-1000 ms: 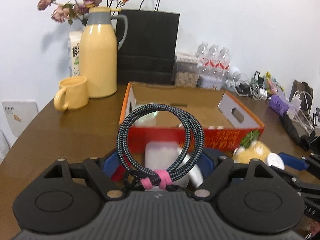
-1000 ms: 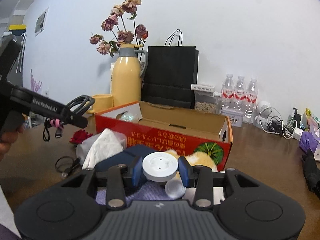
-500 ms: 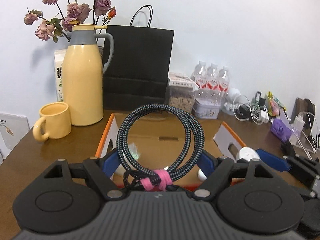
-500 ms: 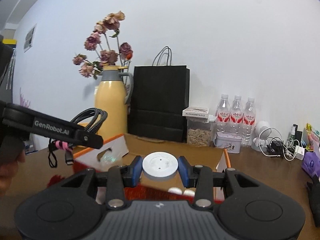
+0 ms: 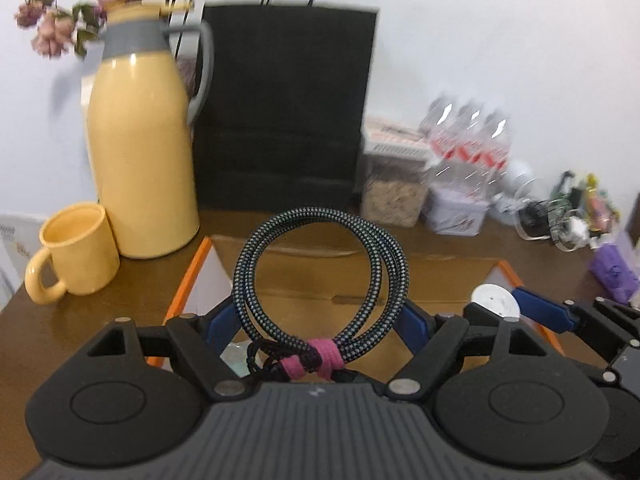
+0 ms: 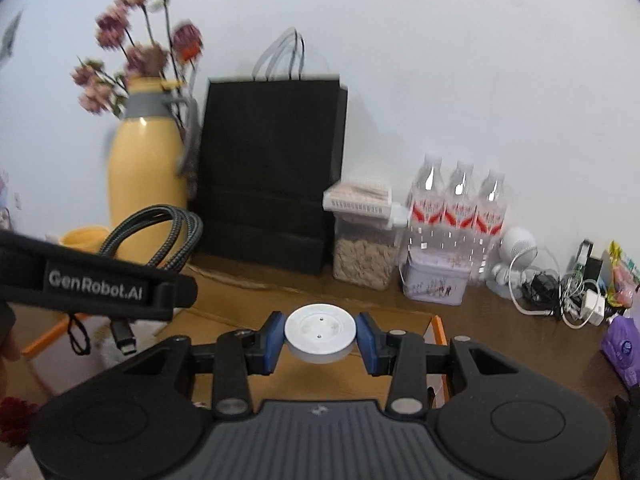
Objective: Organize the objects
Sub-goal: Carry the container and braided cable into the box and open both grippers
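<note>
braided cable [image 5: 320, 276], glossy jug [image 5: 140, 160], matt paper bag [image 5: 280, 108]

A black-and-teal braided cable coil [image 5: 320, 276], bound by a pink strap, stood upright above the open orange-edged cardboard box [image 5: 436, 276]. Just to its right, a flat round white plastic disc [image 6: 320, 331] sat level over that same box.

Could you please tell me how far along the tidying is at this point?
Partly done, it seems: something pale already lies in the cardboard box. In hand: the left tongs hold the coiled cable, the right tongs the white disc, both above the box. Left: releasing both inside.
</note>
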`<state>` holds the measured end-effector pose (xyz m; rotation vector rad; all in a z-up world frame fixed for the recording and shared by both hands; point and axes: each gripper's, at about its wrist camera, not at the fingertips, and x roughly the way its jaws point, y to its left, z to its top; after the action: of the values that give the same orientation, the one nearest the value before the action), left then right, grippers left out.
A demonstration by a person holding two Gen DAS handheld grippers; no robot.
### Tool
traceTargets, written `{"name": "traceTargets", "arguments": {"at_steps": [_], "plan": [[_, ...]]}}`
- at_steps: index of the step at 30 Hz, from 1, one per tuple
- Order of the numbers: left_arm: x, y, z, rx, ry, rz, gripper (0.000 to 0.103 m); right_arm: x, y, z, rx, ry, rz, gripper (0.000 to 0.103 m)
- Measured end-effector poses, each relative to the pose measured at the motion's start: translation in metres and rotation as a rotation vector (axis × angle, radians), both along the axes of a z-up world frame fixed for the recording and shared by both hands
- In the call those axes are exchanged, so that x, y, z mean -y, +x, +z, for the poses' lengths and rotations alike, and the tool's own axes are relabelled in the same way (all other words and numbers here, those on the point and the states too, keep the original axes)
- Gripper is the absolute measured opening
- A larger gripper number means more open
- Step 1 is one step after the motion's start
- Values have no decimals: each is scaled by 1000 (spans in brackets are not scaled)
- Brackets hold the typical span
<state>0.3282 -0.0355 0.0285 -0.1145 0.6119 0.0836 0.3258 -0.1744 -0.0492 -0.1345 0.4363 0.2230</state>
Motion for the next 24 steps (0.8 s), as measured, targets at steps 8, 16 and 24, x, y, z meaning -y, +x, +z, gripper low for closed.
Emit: {"name": "traceTargets", "arguments": {"at_steps": [8, 16, 24], "plan": [[2, 36, -26, -132, 13, 66, 82, -9, 46, -34, -187, -4, -19, 38], [1, 36, -34, -155, 9, 64, 84, -11, 47, -36, -215, -30, -35, 38], [0, 26, -21, -100, 37, 102, 103, -12, 40, -30, -220, -35, -38, 103]]}}
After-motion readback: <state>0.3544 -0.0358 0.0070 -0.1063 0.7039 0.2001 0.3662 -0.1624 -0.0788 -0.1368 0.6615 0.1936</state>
